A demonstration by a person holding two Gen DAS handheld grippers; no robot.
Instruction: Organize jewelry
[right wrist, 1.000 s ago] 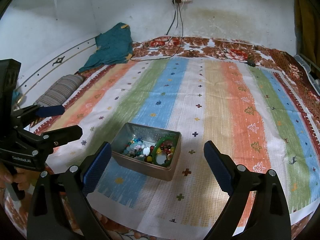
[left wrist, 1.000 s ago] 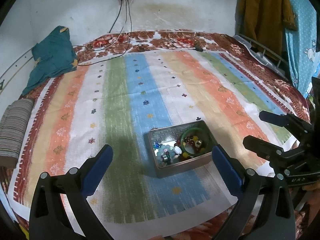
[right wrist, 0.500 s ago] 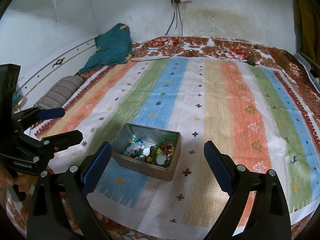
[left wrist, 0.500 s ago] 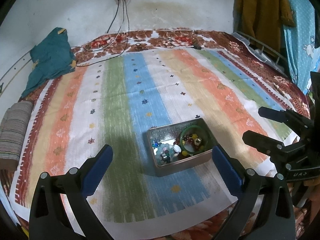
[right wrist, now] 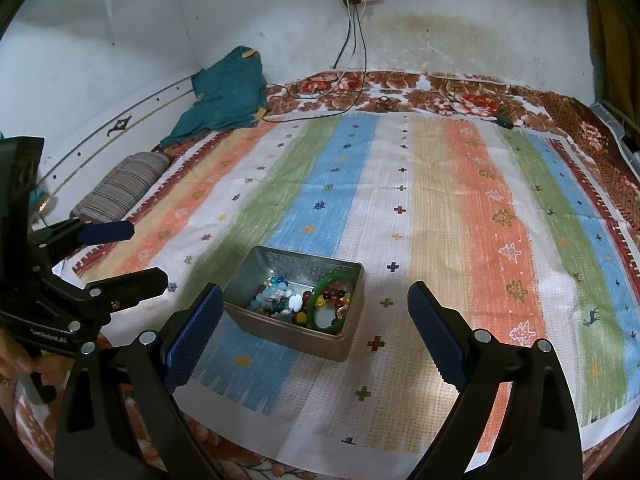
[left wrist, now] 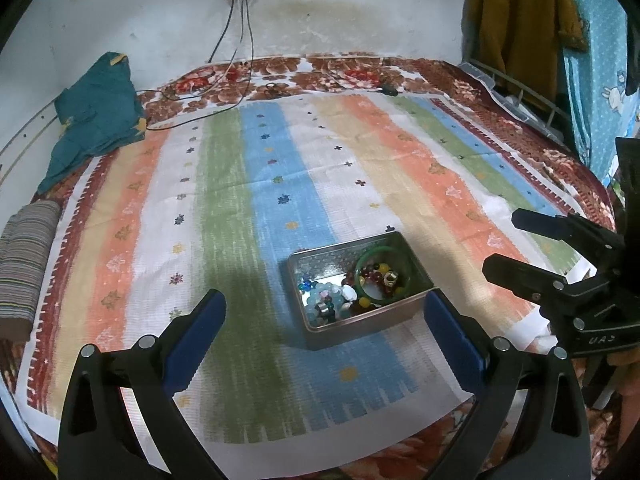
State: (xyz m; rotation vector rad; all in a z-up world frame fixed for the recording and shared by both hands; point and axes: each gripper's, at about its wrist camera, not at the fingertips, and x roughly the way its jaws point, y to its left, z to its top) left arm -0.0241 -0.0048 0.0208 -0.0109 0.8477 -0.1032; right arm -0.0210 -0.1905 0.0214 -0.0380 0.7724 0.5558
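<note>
1. We see a metal tin (left wrist: 362,322) resting on the striped woven cloth (left wrist: 248,208) near its front edge. It stands on the blue and white stripes, with bare cloth on every side of it.
2. The tin is rectangular with rounded corners and dull, shiny walls. It holds the jewelry: a smooth green bangle (left wrist: 380,276) leaning at its right end, round red and yellow beads inside the ring, and pale blue beads (left wrist: 326,294) with a white piece at the left end.
3. Our left gripper (left wrist: 324,332) hangs in front of the tin, its blue ribbed pads (left wrist: 194,336) spread wide apart and holding nothing. The tin shows between them.
4. Our right gripper (right wrist: 314,330) is likewise spread wide and empty, with the tin just beyond its left pad. Plain cloth lies ahead of its right pad.
5. Each gripper shows at the side of the other's view, both well clear of the tin.
6. Behind the tin the cloth runs flat to a floral bedspread (right wrist: 400,84) and a white wall.
7. The far left corner is taken up by a crumpled teal garment (right wrist: 228,92) and a striped bolster (right wrist: 120,186).
8. Black and white cables (right wrist: 352,40) drop from a wall socket strip onto the bedspread.
</note>
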